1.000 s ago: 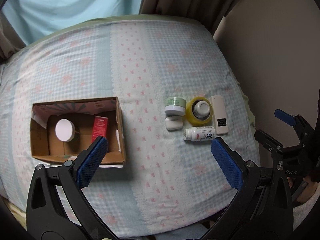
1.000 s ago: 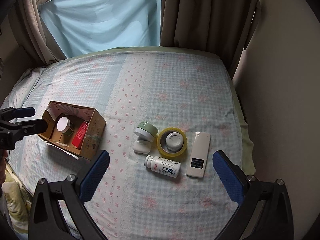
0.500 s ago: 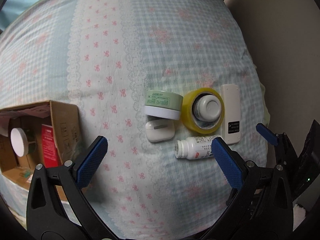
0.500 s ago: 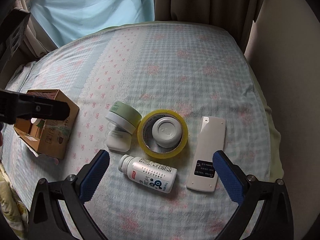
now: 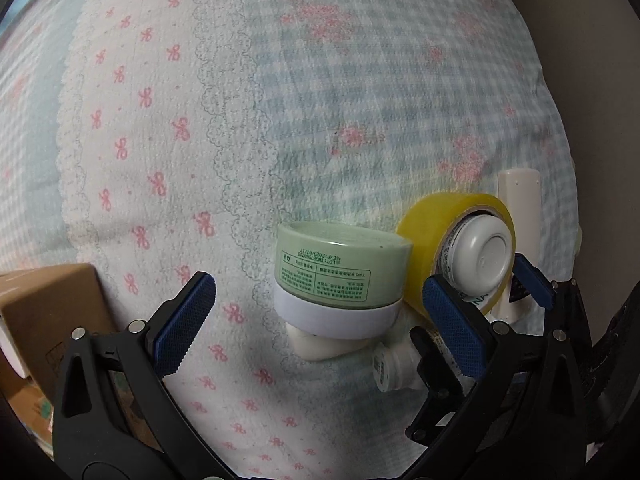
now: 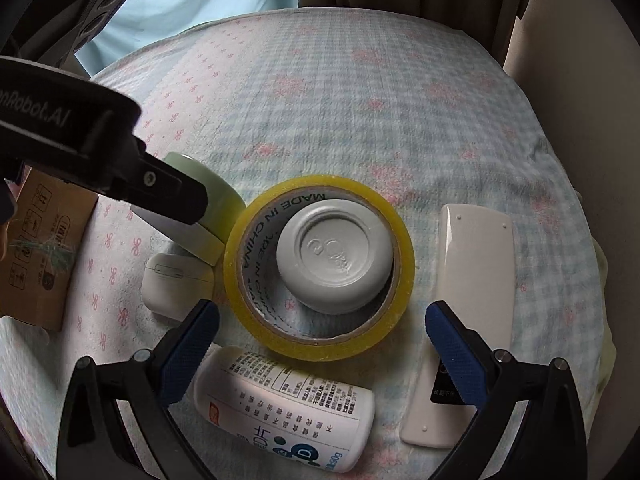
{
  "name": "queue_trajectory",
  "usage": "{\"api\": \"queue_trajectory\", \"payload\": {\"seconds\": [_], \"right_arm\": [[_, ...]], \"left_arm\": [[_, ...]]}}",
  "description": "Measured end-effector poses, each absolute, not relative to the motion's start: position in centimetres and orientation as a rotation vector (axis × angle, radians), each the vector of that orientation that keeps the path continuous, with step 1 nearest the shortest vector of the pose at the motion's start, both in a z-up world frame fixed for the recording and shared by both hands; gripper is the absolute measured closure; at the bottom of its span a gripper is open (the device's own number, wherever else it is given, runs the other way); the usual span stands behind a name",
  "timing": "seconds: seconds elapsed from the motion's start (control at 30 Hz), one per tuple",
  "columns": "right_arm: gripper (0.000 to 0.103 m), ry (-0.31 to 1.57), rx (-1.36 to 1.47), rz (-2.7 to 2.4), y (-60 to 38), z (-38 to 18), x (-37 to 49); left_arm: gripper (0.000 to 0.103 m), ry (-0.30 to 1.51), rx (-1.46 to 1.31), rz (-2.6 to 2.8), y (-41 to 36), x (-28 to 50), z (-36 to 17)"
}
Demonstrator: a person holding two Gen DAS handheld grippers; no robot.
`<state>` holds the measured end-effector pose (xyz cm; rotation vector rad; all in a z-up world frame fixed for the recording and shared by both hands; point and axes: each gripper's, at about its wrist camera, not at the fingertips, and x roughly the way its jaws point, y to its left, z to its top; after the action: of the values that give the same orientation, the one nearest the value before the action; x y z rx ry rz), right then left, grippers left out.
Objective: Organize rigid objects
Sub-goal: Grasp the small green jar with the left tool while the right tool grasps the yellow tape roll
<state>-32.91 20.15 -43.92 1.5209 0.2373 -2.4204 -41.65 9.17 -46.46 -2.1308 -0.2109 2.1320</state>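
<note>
Left gripper [image 5: 316, 312]: jaws spread wide, holding nothing, low over the green jar [image 5: 343, 280]; that jar sits upside down, propped on a white earbud case [image 6: 178, 286]. Right gripper [image 6: 322, 340]: jaws also wide apart, empty, above the yellow tape roll [image 6: 318, 266]; a white round container [image 6: 334, 254] stands inside the roll. White bottle [image 6: 288, 404] lying on its side just beside the roll; white remote [image 6: 468, 312] to the right of it. Cardboard box [image 6: 38, 252] at the left, on the patterned bedspread [image 6: 360, 92].
</note>
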Motion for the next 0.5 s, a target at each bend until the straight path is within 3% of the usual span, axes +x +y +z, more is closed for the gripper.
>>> {"api": "queue_trajectory", "payload": {"seconds": [0.27, 0.47, 0.5], "right_arm": [[0.0, 0.351, 1.488, -2.429, 19.1, -45.5, -33.6], [0.005, 0.401, 1.419, -2.44, 18.5, -45.7, -34.0], [0.007, 0.408, 1.418, -2.441, 18.5, -45.7, -34.0]], "left_arm": [[0.004, -0.196, -2.19, 2.053, 9.9, -43.0, -48.9], [0.024, -0.207, -2.182, 2.003, 10.5, -43.4, -49.9], [0.032, -0.212, -2.177, 1.997, 10.6, -43.4, -49.8]]}}
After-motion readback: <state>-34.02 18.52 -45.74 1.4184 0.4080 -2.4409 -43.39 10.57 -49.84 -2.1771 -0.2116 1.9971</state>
